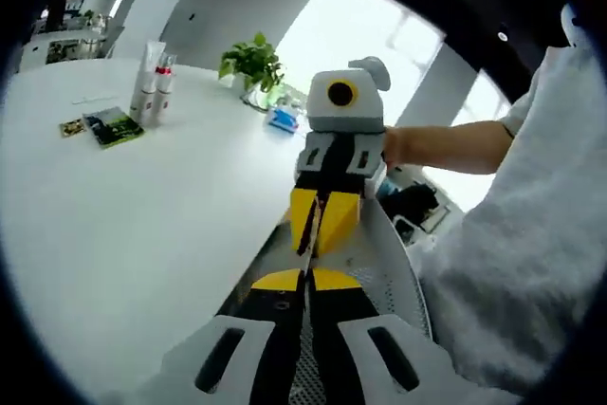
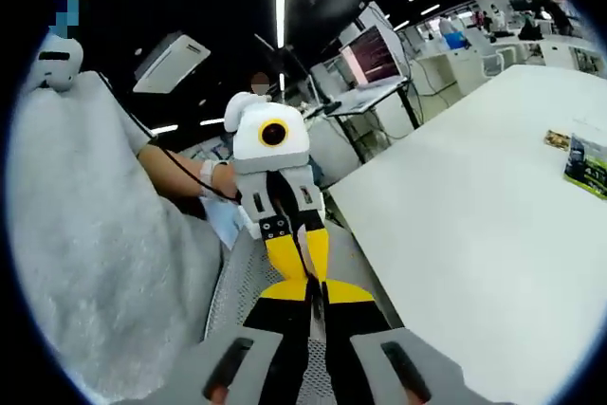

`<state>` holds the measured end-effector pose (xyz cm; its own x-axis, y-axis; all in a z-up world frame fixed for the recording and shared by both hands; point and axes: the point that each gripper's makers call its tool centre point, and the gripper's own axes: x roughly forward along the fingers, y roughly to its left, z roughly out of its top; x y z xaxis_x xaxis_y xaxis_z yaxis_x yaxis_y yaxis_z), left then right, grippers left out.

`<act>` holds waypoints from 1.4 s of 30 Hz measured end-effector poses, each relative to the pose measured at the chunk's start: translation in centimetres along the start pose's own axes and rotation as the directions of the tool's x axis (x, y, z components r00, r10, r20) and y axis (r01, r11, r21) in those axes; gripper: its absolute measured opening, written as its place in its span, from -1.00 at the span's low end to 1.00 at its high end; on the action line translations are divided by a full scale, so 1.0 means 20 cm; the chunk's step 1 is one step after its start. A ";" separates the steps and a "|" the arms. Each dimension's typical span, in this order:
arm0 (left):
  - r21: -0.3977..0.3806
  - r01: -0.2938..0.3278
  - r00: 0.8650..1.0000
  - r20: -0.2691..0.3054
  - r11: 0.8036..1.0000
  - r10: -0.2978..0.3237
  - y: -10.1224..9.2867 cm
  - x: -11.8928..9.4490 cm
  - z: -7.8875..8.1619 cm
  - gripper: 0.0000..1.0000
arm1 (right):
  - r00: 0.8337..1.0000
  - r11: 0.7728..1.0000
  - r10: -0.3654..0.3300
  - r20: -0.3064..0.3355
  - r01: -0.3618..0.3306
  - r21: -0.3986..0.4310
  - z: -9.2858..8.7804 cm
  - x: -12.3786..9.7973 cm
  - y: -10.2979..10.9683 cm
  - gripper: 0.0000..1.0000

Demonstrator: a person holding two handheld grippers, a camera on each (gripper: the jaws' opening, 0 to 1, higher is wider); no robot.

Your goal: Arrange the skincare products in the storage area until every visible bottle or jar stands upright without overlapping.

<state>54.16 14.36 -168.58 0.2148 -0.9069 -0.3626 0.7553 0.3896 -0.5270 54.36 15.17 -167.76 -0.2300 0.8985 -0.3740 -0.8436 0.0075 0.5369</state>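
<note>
Skincare tubes, white with red caps (image 1: pixel 154 82), stand upright far across the white surface (image 1: pixel 142 234); my left claw (image 1: pixel 305 284) and right claw (image 2: pixel 313 293) meet tip-to-tip, jaws closed, empty; nothing started; next I reach over.

White table (image 1: pixel 142 225) with tubes (image 1: pixel 154 82), plant (image 1: pixel 252 65)

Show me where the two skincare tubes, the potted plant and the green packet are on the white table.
skincare tubes (image 1: pixel 154 82), left gripper view, middle of the standing pair.
potted plant (image 1: pixel 252 63), left gripper view, its leaves.
green packet (image 1: pixel 116 127), left gripper view, its flat top face.
</note>
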 end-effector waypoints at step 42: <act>-0.171 0.073 0.986 0.161 0.983 -0.045 0.02 -0.09 0.14 -1.00 | 0.975 0.985 -0.052 0.218 0.014 0.173 0.15 -0.07 -0.05 -0.55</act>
<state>55.77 15.66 -165.99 0.2775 -0.9375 -0.2098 0.6519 0.3442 -0.6757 56.96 15.22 -165.44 -0.0743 0.9709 -0.2277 -0.7504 0.0959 0.6540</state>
